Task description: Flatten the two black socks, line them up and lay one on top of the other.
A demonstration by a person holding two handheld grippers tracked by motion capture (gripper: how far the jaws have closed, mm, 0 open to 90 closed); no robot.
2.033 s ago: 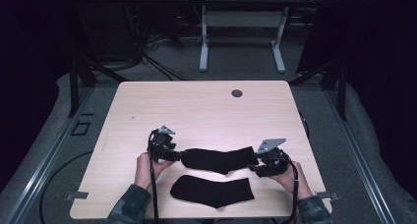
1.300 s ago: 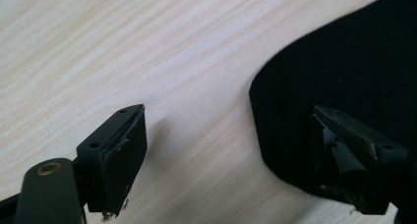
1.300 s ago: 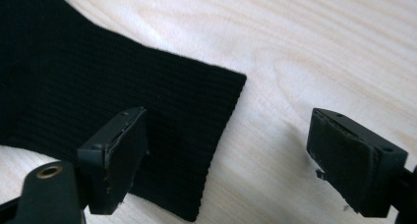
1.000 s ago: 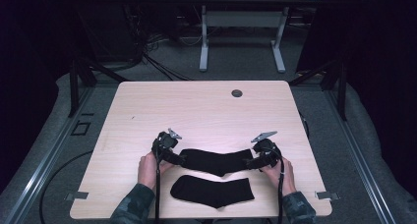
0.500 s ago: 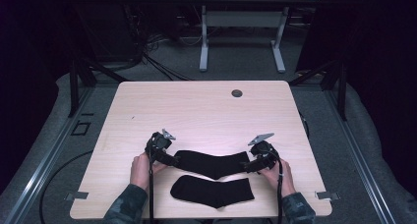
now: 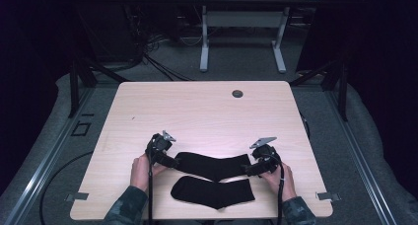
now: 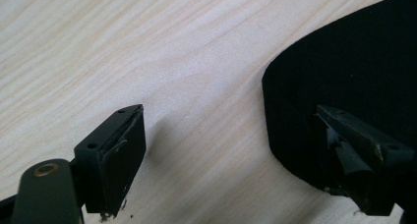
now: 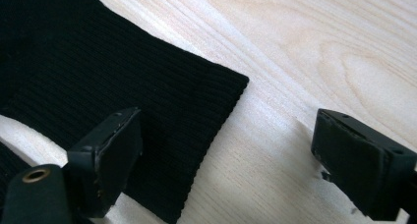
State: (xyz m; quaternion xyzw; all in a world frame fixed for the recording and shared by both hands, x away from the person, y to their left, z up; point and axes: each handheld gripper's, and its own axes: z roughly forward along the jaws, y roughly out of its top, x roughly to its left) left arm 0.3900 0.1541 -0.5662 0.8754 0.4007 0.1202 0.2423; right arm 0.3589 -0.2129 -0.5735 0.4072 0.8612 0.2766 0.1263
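Two black socks lie on the light wooden table (image 6: pixel 197 111). The upper sock (image 6: pixel 212 165) stretches between my two grippers, and the lower sock (image 6: pixel 214 191) lies near the front edge. My left gripper (image 6: pixel 172 161) is open at the upper sock's left end. In the left gripper view that rounded end (image 7: pixel 354 62) lies under the right jaw of the left gripper (image 7: pixel 231 130). My right gripper (image 6: pixel 249 169) is open and its jaws have just been opening. The ribbed cuff (image 8: pixel 98 62) reaches between the jaws of the right gripper (image 8: pixel 228 128), with no pad pressing on it.
A dark round grommet (image 6: pixel 237 93) sits in the table near its far edge. Beyond the table stand a white desk frame (image 6: pixel 241 42) and loose cables on the grey floor. Metal rails run along both sides of the table.
The upper sock, earlier stretched between the two grippers, now lies flat on the table. Both hands have shifted slightly, the left one a little to the left.
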